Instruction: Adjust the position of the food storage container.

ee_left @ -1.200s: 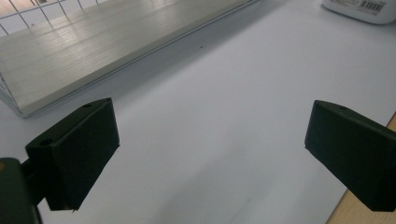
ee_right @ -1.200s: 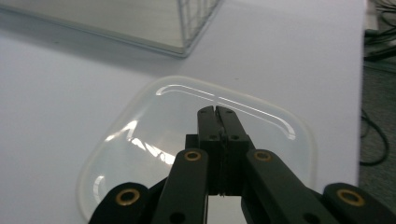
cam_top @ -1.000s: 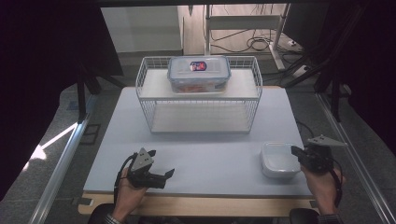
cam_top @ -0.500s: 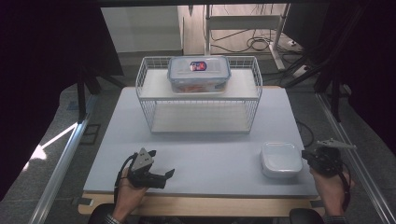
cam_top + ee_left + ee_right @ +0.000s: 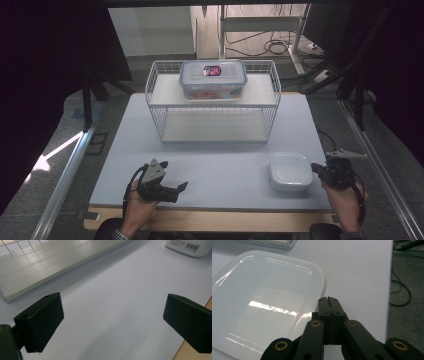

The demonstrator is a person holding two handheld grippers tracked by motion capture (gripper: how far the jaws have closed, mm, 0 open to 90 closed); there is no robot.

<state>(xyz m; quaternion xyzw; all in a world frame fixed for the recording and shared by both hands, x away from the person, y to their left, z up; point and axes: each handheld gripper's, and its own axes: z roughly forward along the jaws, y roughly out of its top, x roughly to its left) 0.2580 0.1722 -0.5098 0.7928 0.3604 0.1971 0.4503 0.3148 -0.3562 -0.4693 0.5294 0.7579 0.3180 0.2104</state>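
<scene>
Two grippers low over a pale blue-grey table [image 5: 215, 160].

Left gripper [image 5: 176, 189], at seven o'clock, hangs with jaws wide apart; right gripper [image 5: 317, 170], at four o'clock, has jaws pressed together, empty, just beside a white lidded tub [image 5: 290, 171]. Toward twelve stands a wire rack [image 5: 212, 100] bearing a clear latched box [image 5: 213, 79]. Beyond lie grey floor, cables and dark curtains.

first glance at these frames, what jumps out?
The white wire rack at the table's far middle, with a clear blue-lidded container on its top shelf. Next, the translucent white container at the near right of the pale table, with the right gripper just beside its edge, jaws pressed together. At near left, the left gripper rests with jaws wide apart over bare tabletop.
</scene>
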